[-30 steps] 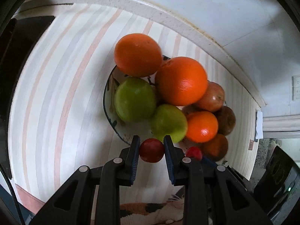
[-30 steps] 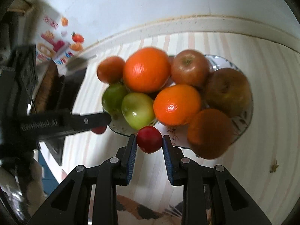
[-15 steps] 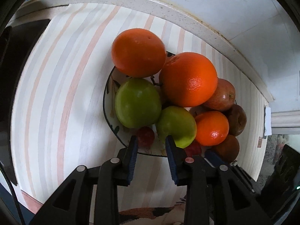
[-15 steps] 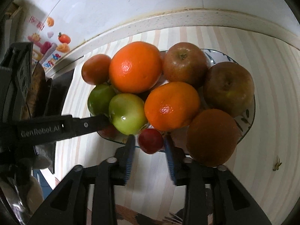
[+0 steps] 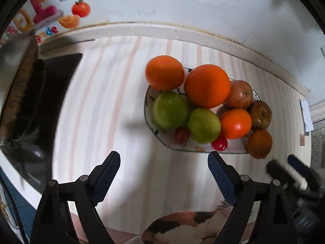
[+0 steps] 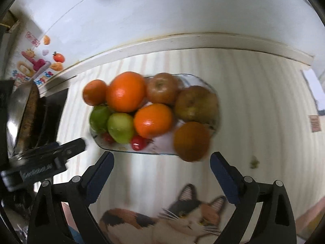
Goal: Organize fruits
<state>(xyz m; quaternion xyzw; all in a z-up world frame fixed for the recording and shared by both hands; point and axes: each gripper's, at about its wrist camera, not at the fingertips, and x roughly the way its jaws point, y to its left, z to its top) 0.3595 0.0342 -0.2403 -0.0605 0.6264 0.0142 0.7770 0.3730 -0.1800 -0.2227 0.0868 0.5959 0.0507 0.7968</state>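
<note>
A glass plate [image 5: 149, 99] [image 6: 203, 81] on the striped cloth holds oranges [image 5: 207, 85] [image 6: 126, 91], green apples [image 5: 170, 109] [image 6: 120, 125], brown-red apples [image 5: 238, 94] [image 6: 162, 88] and two small red fruits [image 5: 182, 134] [image 5: 219, 144] at its near rim; one shows in the right wrist view [image 6: 137, 142]. My left gripper [image 5: 163, 175] is open and empty, back from the plate's near edge. My right gripper [image 6: 161, 178] is open and empty, also short of the plate. Its blurred tips show at the right in the left wrist view [image 5: 292, 168].
A dark tray and a metal pan [image 5: 18, 77] [image 6: 22, 109] stand at the left. A wall with fruit stickers [image 5: 79, 10] rises behind the table. A cat picture [image 6: 182, 217] marks the cloth's near edge. A small green speck [image 6: 254, 162] lies right of the plate.
Both grippers let go of their small red fruits, which now lie on the plate's near rim. Both have opened wide and drawn back from the plate.
</note>
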